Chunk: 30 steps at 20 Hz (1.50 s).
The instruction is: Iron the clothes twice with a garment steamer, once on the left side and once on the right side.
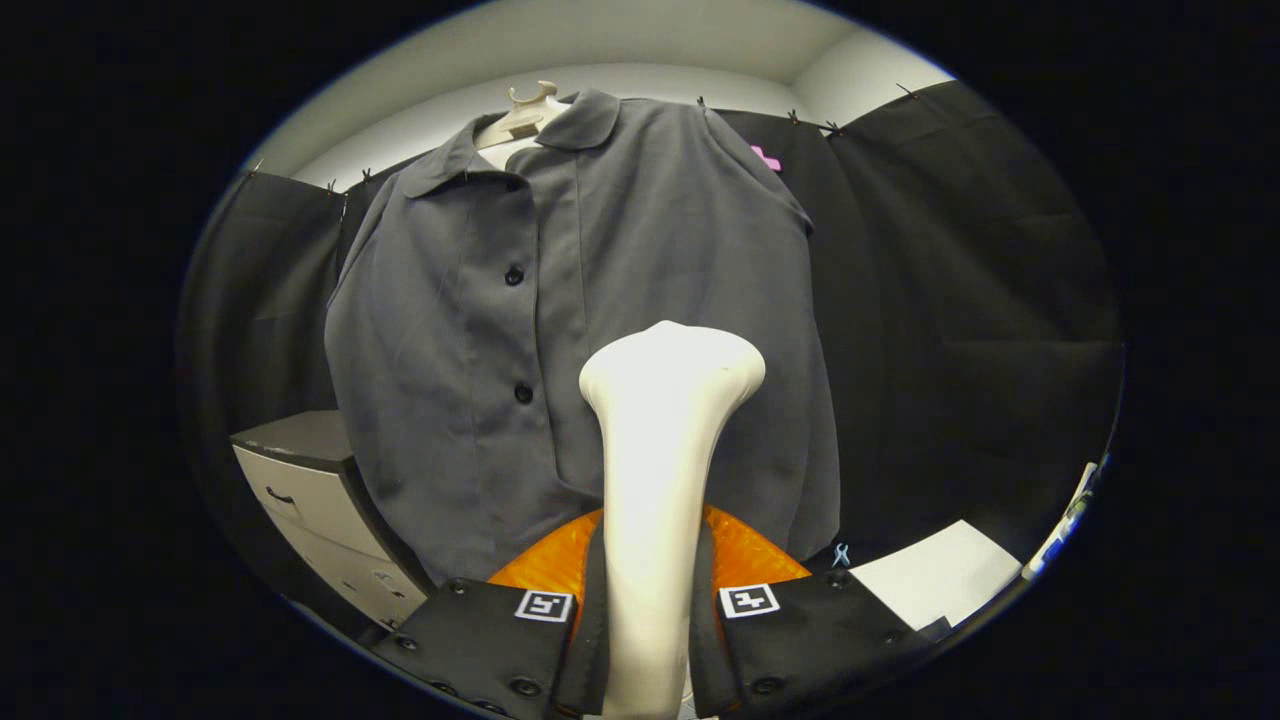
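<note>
1. One view here, the gripper view: the gripper (650,600) has both fingers clamped on the neck of the white garment steamer (665,440), so it's grasping the tool. The flared head stands up beyond the fingers.
2. The grey button-up shirt (590,330) hangs on a pale hanger (525,112) straight ahead, and the steamer head sits low against the panel just beside the button placket (520,335). I can't tell if it's touching the fabric or hovering just off it.
3. To do this pass well, I'd say keep the head flat to the cloth, run it slow along one panel from collar to hem, and steer clear of the buttons.
4. Edges: the shirt's hem ends just above the fingers, so there's little travel left downward and plenty upward.
5. Room: a pale drawer cabinet (320,500) sits near the shirt's one side, low down. The other side looks more open, with a white sheet (935,580) lying low.
</note>
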Available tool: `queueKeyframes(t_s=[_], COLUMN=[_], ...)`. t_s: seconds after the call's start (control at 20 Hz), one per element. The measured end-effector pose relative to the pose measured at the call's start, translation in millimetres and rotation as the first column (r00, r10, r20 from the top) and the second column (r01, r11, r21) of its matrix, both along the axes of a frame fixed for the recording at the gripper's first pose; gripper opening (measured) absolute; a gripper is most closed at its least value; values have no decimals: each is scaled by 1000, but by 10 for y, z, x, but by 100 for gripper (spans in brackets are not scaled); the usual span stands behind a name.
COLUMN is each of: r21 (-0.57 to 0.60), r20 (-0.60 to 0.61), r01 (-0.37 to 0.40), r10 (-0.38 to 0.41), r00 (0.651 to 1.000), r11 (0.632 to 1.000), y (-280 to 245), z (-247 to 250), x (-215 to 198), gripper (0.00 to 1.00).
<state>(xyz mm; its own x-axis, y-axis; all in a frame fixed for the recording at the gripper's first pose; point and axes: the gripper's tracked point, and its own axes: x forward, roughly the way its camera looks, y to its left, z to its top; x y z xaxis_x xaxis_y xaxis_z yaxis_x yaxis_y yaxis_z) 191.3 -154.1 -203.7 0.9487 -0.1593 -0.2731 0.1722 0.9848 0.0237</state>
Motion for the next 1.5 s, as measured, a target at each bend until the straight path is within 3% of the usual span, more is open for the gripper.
queueKeyframes(t_s=[0.8, 1.2, 1.5], r21=[7, 9, 17], r20=[-78, 20, 82], r01=[80, 87, 35], r10=[-79, -87, -36], r00=[994, 996, 996], r11=[997, 996, 999], y=[-152, 84, 458], z=[-563, 11, 524], x=[-327, -574, -752], gripper=[40, 39, 40])
